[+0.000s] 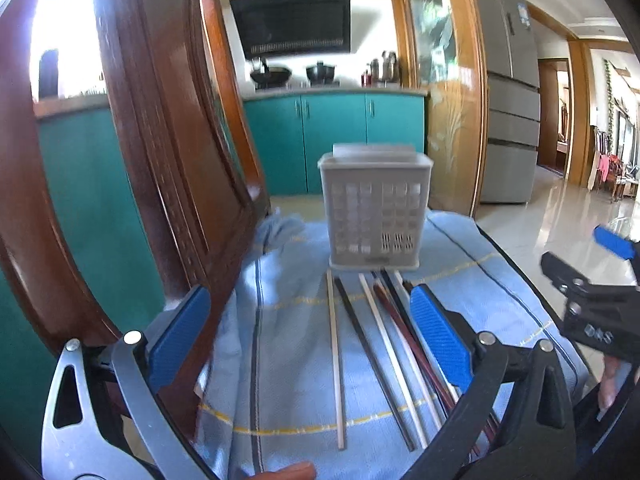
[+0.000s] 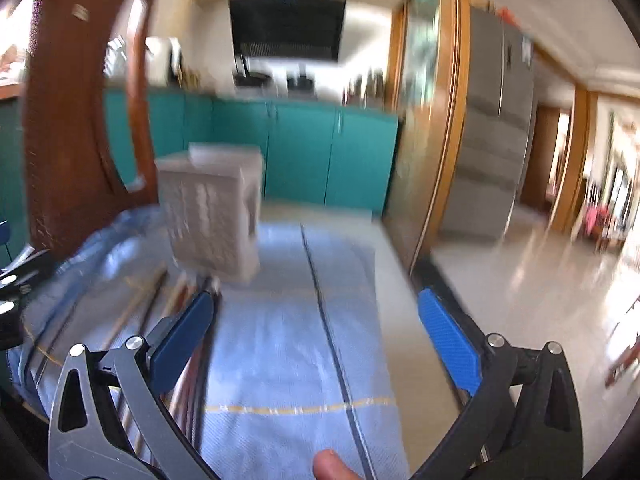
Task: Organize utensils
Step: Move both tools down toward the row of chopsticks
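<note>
Jaws on both grippers stand wide apart with nothing between them. The left gripper (image 1: 312,328) hovers low over the near part of a light blue cloth (image 1: 288,360), its blue pads (image 1: 438,332) framing a row of chopsticks (image 1: 372,356). These lie side by side on the cloth, running from near to far: a pale wooden one at the left, a dark one beside it, then a white one, then reddish-brown and dark ones bunched at the right, partly hidden under the right-hand pad. Their far tips end just short of, or touching, the base of a grey perforated utensil holder (image 1: 375,216), which stands upright at the far middle of the cloth.

The right gripper (image 2: 316,328) hangs over the cloth (image 2: 280,340) to the right of the chopsticks (image 2: 152,304), which show only as blurred lines past its left pad (image 2: 182,332). Its view is smeared, so fine detail is lost; the holder (image 2: 212,212) appears far and left. In the left wrist view the right gripper's black body (image 1: 592,300) sits at the right edge, well apart from the chopsticks.

A dark wooden chair back (image 1: 172,152) rises just left of the cloth. Farther off stand teal cabinets (image 1: 332,136) with a stove and pans above, and a grey refrigerator (image 1: 508,92) at the far right.
</note>
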A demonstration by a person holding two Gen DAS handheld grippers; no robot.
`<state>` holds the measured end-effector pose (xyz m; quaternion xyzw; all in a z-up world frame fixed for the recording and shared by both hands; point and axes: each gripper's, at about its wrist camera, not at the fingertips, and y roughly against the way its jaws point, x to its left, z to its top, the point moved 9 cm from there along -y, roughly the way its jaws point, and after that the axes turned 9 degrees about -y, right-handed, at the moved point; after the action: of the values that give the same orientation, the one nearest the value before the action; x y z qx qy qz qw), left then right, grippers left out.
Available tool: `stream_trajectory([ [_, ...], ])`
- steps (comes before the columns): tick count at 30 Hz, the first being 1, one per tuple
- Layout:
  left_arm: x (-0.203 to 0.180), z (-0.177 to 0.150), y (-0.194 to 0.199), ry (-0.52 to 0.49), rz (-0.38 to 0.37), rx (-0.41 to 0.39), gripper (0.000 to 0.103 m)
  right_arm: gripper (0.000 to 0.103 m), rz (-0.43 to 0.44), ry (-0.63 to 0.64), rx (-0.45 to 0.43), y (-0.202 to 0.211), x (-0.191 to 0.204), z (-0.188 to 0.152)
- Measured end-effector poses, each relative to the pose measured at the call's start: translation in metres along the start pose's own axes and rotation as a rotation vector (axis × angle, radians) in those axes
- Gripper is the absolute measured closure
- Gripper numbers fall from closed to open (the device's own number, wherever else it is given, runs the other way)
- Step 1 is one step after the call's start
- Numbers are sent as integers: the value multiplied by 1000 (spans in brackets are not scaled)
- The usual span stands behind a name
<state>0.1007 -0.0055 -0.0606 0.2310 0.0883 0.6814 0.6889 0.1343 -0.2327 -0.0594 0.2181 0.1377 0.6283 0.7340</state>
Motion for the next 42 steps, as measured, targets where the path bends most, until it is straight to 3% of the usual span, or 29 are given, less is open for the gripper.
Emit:
stream_trajectory([
  [2, 2, -1, 0, 23, -17, 3, 4, 11, 47, -19, 87, -16, 1, 0],
  [5, 2, -1, -1, 33, -28, 4, 4, 16, 108, 5, 137, -32, 16, 13],
  [7, 1, -2, -3, 27, -27, 11, 4, 33, 132, 81, 157, -45, 39, 27],
  [10, -4, -4, -5, 3, -30, 20, 4, 48, 137, 100, 186, -69, 59, 39],
  [14, -11, -1, -12, -34, -58, 41, 4, 48, 212, 0, 271, -90, 65, 20],
  [16, -15, 11, -20, -69, -71, 52, 8, 50, 227, -21, 370, -99, 64, 2],
  [17, -19, 20, -25, -85, -97, 56, 17, 51, 242, -25, 420, -104, 65, -5],
  [18, -25, 29, -32, -103, -135, 78, 32, 52, 255, -34, 438, -105, 65, -7],
  [20, -37, 42, -52, -135, -205, 147, 51, 55, 273, -37, 464, -107, 65, -13],
  [22, -46, 51, -73, -148, -265, 182, 52, 62, 299, -41, 525, -108, 68, -26],
  [26, -46, 42, -109, -129, -263, 240, 54, 66, 325, -30, 611, -112, 77, -48],
  [29, -40, 11, -130, -43, -281, 398, 56, 66, 320, 1, 635, -117, 81, -59],
  [32, -38, -8, -144, 71, -355, 498, 56, 66, 338, -33, 658, -121, 85, -63],
  [35, -33, -22, -148, 84, -328, 545, 53, 67, 342, -50, 658, -120, 88, -63],
  [38, -34, -29, -145, 80, -333, 560, 52, 69, 402, -52, 652, -114, 96, -60],
  [42, -36, -36, -145, 42, -308, 562, 50, 71, 361, 12, 663, -116, 102, -69],
])
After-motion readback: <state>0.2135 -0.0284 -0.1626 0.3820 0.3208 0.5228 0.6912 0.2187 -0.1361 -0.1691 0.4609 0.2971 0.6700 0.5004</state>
